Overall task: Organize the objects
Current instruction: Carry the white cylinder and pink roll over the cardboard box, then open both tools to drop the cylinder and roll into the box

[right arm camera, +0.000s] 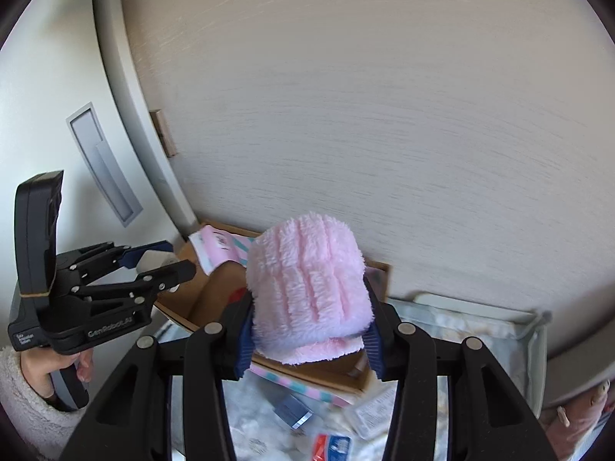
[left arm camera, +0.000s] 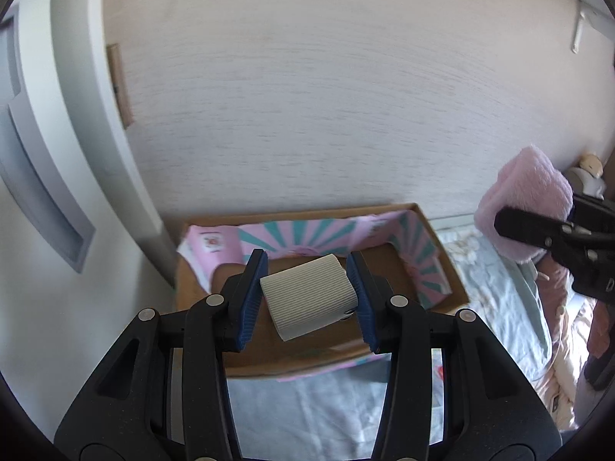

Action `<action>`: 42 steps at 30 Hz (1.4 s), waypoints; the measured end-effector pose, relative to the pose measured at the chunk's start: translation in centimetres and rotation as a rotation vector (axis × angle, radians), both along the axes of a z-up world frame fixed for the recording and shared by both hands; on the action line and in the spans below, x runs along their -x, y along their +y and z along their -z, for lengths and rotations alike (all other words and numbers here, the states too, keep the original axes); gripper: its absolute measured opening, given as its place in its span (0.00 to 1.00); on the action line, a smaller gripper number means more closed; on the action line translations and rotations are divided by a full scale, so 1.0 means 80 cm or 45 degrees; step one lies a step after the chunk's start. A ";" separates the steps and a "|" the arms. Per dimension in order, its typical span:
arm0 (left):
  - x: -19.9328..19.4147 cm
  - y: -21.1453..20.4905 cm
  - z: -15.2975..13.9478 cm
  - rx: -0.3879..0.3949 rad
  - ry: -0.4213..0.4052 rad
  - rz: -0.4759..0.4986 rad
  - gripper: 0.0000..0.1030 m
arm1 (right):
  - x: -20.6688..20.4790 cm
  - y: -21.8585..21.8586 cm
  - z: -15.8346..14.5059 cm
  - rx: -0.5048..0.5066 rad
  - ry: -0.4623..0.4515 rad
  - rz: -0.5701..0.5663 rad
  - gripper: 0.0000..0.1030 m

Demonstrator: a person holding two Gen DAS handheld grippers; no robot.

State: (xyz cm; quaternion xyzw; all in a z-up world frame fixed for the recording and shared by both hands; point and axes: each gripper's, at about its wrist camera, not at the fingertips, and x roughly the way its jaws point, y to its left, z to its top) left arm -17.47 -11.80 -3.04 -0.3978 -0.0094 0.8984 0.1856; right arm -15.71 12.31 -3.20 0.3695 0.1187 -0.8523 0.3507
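I am holding a ribbed white block [left arm camera: 309, 295] in my left tongs [left arm camera: 307, 299], the blue pads [left arm camera: 251, 296] closed on its two side faces, and it is hanging above the open cardboard box [left arm camera: 446, 269] that sits on the bed [left arm camera: 307, 403] against the wall. It looks stiff and fairly light to me. The ribs should be giving the pads some bite, but the block is sitting tilted between them, so I judge a flat hold across the middle of the sides to be the safest.

My right tongs [right arm camera: 307, 330] are squeezing a folded pink fleece cloth [right arm camera: 307, 288], also held over the box. It is soft and fluffy, giving way under the pads, and I expect it to be very light and quite unbreakable. The risk, as I see it, is the fold sagging or a loose layer slipping free, so I am pinching low across the thick bundle.
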 end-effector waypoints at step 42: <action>0.132 0.015 0.170 0.137 -0.378 0.132 0.39 | 0.095 -0.095 0.219 -0.366 -0.341 -0.094 0.42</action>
